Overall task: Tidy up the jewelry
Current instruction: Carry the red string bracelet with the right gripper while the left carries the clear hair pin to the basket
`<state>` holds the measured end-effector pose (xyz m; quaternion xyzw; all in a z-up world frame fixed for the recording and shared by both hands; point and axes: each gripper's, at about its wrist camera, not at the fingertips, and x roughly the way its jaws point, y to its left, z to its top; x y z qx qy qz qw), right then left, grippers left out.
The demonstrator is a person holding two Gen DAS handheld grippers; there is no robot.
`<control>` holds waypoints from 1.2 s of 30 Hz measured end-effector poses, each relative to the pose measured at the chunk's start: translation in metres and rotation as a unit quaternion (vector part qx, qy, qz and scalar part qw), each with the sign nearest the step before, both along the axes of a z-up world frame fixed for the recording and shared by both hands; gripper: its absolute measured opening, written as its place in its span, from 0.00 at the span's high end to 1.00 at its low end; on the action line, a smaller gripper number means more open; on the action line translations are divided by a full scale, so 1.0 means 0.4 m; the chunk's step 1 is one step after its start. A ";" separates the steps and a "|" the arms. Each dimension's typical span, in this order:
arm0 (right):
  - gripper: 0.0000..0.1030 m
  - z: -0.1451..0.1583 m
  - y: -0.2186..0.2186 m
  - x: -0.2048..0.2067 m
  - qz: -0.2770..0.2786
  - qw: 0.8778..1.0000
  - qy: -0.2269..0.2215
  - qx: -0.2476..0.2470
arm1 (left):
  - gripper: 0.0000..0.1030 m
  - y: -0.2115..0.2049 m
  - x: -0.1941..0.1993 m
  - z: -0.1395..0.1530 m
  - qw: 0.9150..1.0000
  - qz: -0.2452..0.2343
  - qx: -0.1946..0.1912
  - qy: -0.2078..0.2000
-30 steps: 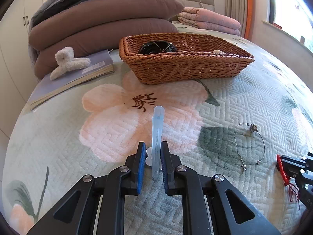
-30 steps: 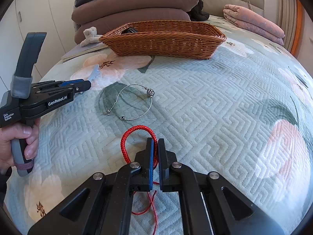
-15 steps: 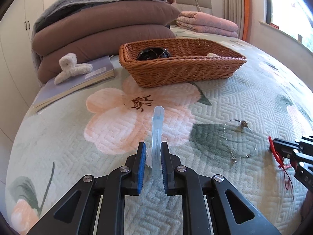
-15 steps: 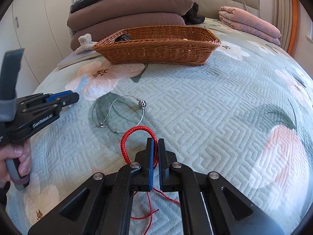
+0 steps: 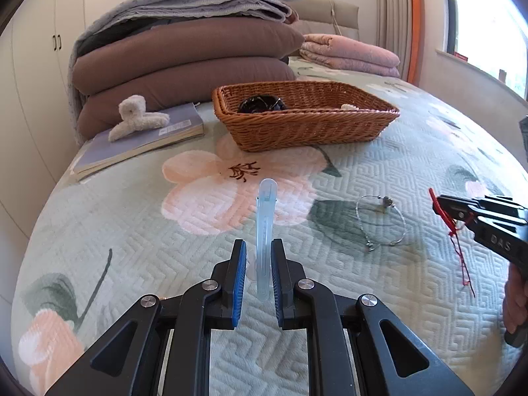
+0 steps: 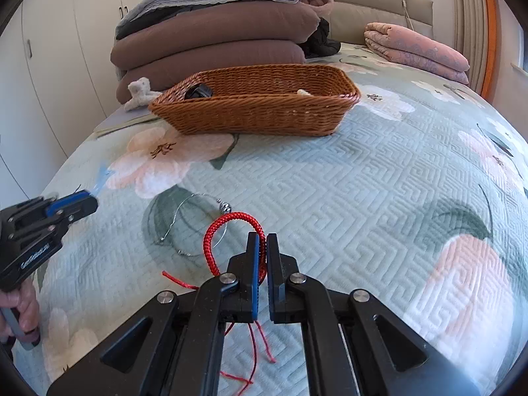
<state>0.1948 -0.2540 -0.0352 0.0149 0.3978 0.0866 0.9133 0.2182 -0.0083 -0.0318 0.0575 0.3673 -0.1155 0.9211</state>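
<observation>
Left claw (image 5: 258, 277), gripping blue clip (image 5: 265, 227), and right claw (image 6: 262, 264), clamping red bracelet (image 6: 231, 227), both higher than before.

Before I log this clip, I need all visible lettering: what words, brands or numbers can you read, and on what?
"DAS": on the body of the right tool, in the left wrist view.
"GenRobot.AI": likely, on the side of the left tool, in the right wrist view; slanted and dim there, barely legible.
Label strip on the book: too small to read.
Nothing else bears text.
</observation>
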 end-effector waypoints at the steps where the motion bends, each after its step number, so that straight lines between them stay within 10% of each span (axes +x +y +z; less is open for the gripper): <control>1: 0.97 0.002 -0.002 0.001 -0.001 1.000 -0.002 0.000 | 0.86 -0.001 -0.005 0.003 1.000 0.000 -0.002 -0.001; 36: 0.97 0.209 -0.042 0.321 -0.005 0.997 -0.076 -0.007 | 0.86 -0.158 0.243 0.157 0.997 0.006 -0.023 -0.076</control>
